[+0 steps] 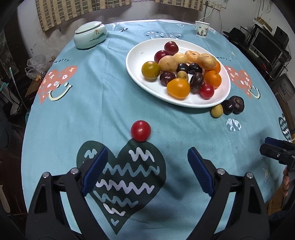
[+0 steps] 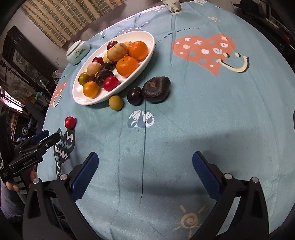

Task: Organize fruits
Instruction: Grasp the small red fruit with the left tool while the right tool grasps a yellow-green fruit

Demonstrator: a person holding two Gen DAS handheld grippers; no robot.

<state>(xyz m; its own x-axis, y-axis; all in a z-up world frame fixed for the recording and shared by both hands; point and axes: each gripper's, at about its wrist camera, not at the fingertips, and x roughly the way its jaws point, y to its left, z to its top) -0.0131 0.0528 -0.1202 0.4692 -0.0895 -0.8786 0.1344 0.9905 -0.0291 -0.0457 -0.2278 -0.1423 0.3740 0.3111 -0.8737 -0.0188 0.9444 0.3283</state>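
Note:
A white oval plate [image 1: 140,49] [image 2: 147,37] holds several fruits: oranges, red and dark plums, tan fruits. A red cherry tomato [image 1: 140,130] [image 2: 70,122] lies alone on the cloth just ahead of my open, empty left gripper [image 1: 147,153] [image 2: 46,135]. Beside the plate lie a small yellow-green fruit [image 1: 217,111] [image 2: 115,102], a dark plum [image 1: 228,106] [image 2: 135,96] and a wrinkled dark fruit [image 1: 238,104] [image 2: 156,89]. My right gripper [image 2: 145,157] [image 1: 272,145] is open and empty, well short of them.
The round table wears a teal cloth [image 1: 103,103] with heart prints. A lidded ceramic jar [image 1: 90,34] [image 2: 77,52] and a paper cup [image 1: 202,29] [image 2: 173,6] stand at the far edge. Shelves and clutter surround the table.

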